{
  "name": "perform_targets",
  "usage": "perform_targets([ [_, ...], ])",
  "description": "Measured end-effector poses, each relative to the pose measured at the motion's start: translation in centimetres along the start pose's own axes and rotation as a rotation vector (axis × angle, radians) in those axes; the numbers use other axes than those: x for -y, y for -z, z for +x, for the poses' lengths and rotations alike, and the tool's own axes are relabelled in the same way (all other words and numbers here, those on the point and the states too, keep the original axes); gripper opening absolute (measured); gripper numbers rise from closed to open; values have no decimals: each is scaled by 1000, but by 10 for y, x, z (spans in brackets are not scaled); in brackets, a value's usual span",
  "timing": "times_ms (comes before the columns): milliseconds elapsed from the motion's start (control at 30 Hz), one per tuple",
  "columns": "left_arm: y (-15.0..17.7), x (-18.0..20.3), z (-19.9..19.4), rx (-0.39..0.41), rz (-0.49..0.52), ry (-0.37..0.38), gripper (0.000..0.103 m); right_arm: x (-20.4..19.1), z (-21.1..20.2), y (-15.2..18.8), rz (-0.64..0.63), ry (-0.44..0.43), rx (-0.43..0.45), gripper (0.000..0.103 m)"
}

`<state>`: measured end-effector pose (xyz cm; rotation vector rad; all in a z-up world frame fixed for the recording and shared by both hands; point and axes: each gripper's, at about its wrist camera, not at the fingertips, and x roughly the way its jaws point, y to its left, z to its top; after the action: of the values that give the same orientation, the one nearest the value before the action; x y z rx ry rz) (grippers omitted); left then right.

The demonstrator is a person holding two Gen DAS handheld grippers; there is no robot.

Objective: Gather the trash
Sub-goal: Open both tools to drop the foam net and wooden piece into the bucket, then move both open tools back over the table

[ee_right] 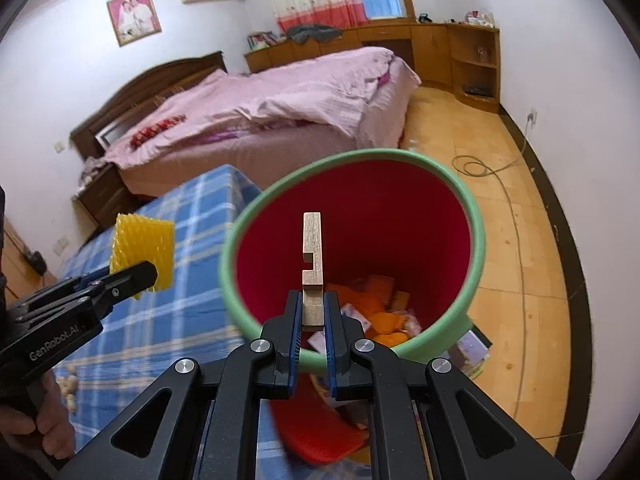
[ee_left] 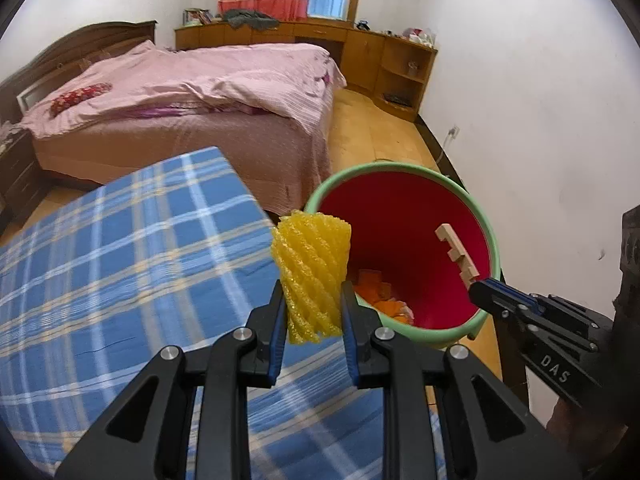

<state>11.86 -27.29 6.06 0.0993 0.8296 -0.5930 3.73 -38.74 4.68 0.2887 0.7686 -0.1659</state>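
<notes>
Left wrist view: my left hand-held gripper (ee_left: 312,300) pinches a yellow foam net (ee_left: 312,276) beside the bin (ee_left: 490,240), above the checked bench (ee_left: 120,280). Right wrist view: my right hand-held gripper (ee_right: 312,304) pinches a notched wooden block (ee_right: 312,256) over the bin's (ee_right: 472,208) open mouth.

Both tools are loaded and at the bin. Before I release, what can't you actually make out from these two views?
- Bin contents: orange scraps show, but the right tool and wooden piece cover the rest.
- Bin base: cut off behind the tool body, right wrist view.
- Foam net: its lower end sits behind the left tool, left wrist view.
- Small pale bits on the plaid cloth: too blurred to identify.
</notes>
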Motion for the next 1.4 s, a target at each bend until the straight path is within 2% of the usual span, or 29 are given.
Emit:
perform_targets([
  [233,-6,14,32,-28,7,39,24,16,20,-3,15,36,-30,10],
  [433,-11,23,44,-30,38,85,25,26,27,-1,61,51,-42,12],
  [600,-12,27,48,-41,40,106,42,29,21,0,73,25,-24,23],
  [767,-12,26,47,-51,21,113,45,27,12,0,79,20,-1,27],
  [933,-11,20,35,-37,0,103,46,25,2,2,87,10,17,30],
  [1033,-9,16,24,-33,-8,92,46,21,-6,5,92,-4,30,42],
  [1267,4,-4,-6,-26,-53,50,46,-1,-24,12,75,-56,43,58],
  [1400,18,-24,-29,-20,-89,6,46,-22,-31,19,53,-94,41,61],
])
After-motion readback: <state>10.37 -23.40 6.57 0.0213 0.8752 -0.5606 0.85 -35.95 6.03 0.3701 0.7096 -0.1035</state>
